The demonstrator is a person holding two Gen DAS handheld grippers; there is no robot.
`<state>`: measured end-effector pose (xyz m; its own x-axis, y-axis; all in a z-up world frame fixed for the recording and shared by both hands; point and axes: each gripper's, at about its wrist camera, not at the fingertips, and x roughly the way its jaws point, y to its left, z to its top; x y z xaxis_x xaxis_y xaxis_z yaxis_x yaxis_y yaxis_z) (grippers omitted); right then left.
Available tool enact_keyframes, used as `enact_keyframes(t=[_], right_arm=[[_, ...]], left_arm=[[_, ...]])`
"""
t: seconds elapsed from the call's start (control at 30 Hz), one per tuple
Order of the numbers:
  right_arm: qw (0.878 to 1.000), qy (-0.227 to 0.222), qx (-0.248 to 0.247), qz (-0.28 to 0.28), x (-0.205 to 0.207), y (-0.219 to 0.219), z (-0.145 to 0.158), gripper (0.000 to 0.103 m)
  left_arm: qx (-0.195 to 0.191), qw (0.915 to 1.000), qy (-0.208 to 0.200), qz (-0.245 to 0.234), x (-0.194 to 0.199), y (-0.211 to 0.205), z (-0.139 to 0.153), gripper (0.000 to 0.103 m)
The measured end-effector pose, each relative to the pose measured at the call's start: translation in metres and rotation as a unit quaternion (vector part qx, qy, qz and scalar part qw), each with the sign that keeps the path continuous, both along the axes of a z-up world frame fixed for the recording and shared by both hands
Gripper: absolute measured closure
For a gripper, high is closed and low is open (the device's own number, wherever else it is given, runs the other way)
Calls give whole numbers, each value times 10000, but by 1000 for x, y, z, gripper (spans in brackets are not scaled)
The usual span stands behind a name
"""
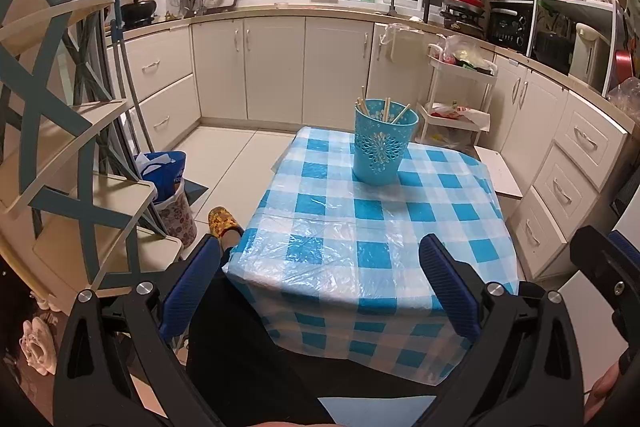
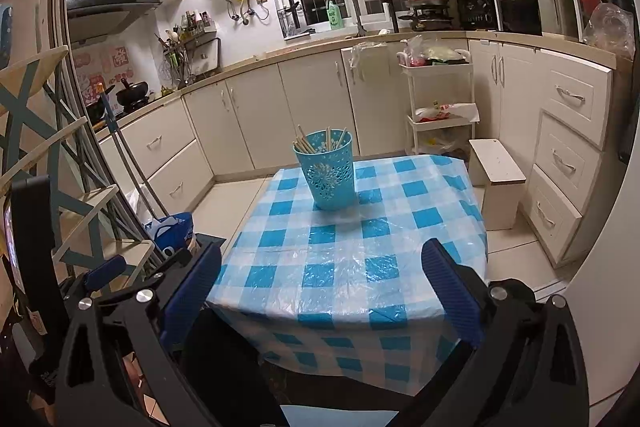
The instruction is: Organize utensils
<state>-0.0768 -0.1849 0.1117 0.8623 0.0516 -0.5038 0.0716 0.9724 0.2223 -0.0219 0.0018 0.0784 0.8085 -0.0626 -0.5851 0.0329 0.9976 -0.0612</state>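
A turquoise perforated utensil cup stands upright near the far side of a small table with a blue-and-white checked cover. Several wooden chopsticks stick up out of it. My left gripper hangs open over the table's near left edge, well short of the cup, nothing between its blue pads. In the right wrist view my right gripper is open too, above the near edge, also empty.
A slatted shelf unit stands close on the left, with a blue bag and a mop handle beside it. A white stool and a white trolley sit right of the table. A person's slippered foot is by the table's left side.
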Motion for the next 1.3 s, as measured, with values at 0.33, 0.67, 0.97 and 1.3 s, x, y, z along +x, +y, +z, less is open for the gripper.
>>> enact_keyframes(t=[0.33, 0.67, 0.97, 1.3], right_arm=[[10000, 32, 8, 19, 1, 0, -1, 7], [10000, 77, 31, 14, 0, 2, -7, 7], [9998, 175, 55, 20, 2, 1, -15, 7], [9998, 170, 58, 17, 4, -1, -14, 7]], left_arm=[[45, 10000, 0, 27, -3, 3, -1, 7], [81, 10000, 37, 10, -4, 7, -1, 7], [139, 9996, 250, -75, 1, 5, -13, 8], [134, 9998, 159, 39, 3, 6, -7, 8]])
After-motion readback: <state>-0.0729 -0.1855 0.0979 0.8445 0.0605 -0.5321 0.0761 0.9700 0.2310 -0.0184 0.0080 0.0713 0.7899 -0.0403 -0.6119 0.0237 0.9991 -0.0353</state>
